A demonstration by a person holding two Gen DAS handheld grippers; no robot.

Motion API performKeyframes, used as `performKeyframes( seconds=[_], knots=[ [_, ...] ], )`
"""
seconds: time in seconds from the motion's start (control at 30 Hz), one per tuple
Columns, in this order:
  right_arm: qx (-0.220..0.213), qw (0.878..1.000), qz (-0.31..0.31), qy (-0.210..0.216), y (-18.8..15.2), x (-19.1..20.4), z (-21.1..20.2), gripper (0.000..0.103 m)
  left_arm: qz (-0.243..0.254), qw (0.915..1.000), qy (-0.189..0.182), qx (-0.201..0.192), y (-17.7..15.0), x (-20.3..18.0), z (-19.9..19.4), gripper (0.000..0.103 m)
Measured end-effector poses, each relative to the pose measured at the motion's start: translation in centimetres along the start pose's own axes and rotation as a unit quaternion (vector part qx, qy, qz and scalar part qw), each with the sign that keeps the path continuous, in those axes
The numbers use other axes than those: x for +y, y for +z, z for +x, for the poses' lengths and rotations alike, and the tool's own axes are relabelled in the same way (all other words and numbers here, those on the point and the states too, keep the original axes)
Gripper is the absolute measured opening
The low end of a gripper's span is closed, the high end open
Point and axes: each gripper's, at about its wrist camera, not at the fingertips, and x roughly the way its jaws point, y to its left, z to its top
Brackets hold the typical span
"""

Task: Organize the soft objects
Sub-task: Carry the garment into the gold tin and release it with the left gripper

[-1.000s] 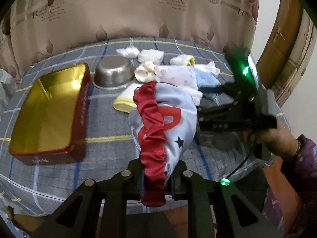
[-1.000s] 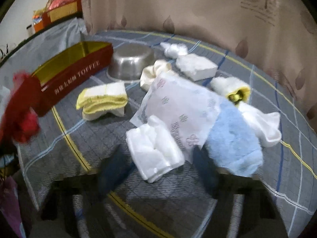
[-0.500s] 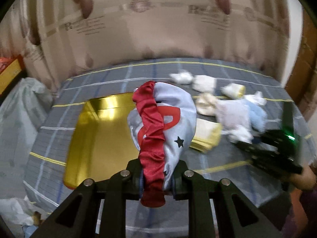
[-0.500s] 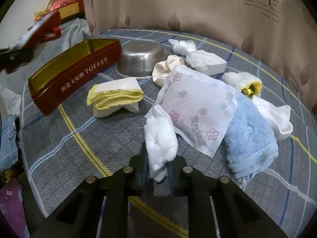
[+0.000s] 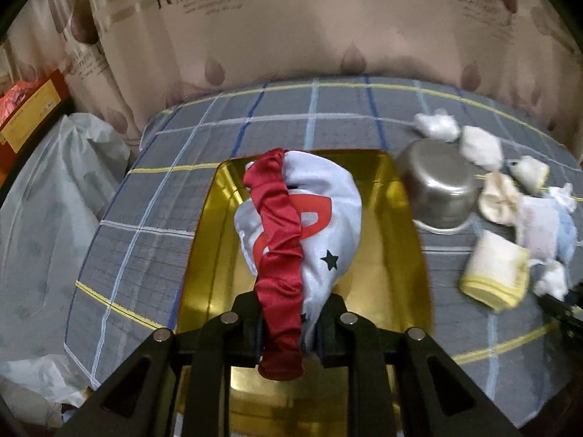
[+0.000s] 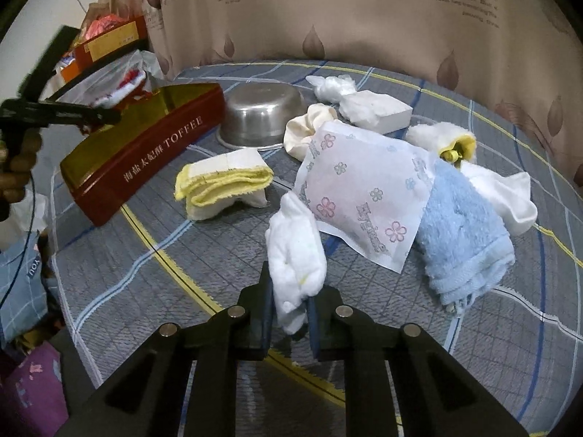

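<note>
While held above the gold-lined toffee tin (image 5: 386, 255), left gripper (image 5: 288, 313) with jaws easing apart, red-and-white satin pouch (image 5: 302, 225) between them and seemingly gripped by its gathered red edge; lower end of pouch hidden behind the fingers, near end of tin cut off by the gripper body. Tin on the grey plaid cloth (image 5: 153, 218), steel bowl (image 5: 437, 189) just beside its right wall. Right gripper (image 6: 288, 309) clamped on a small white cloth wad (image 6: 295, 251), jaws nearly together, wad's tail pinched out of sight between the pads (image 6: 266, 306). Past it on the cloth: folded yellow-edged cloth (image 6: 222, 185), flower-print packet (image 6: 360, 196) overlapping a blue towel (image 6: 462, 233), cream scrunchie (image 6: 306, 127) partly under the packet, white sock (image 6: 506, 193), white-and-yellow bundle (image 6: 444, 138), white pad (image 6: 379, 109), knotted white bag (image 6: 331, 87). Left edge of right view blurred: a hand (image 6: 18, 164) on a dark handle, detail unreadable.
</note>
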Motion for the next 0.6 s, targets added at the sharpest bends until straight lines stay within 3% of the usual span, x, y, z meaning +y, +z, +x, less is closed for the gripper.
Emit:
performKeyframes(
  seconds=[0.1,0.2,0.3,0.43,0.6],
  knots=[
    [-0.005,1.000,0.006,0.006,0.1,0.3,-0.3,0.014,-0.003,0.9999,-0.001,0.015,0.3,0.7,1.7,0.033],
    [-0.010,1.000,0.008,0.012,0.5,0.7,-0.8,0.014,0.000,0.9997,-0.007,0.022,0.4,0.8,2.6,0.048],
    [-0.020,1.000,0.007,0.020,1.2,1.4,-1.5,0.014,0.002,0.9994,-0.029,0.017,0.4,0.7,2.8,0.050],
    [-0.042,0.998,-0.008,0.035,3.1,3.0,-2.8,0.014,0.010,0.9997,-0.022,0.002,0.1,0.6,2.2,0.056],
    [-0.064,0.996,-0.017,0.068,6.3,5.6,-3.3,0.014,-0.057,0.9978,-0.021,-0.026,-1.0,2.7,-0.9,0.056]
  ],
)
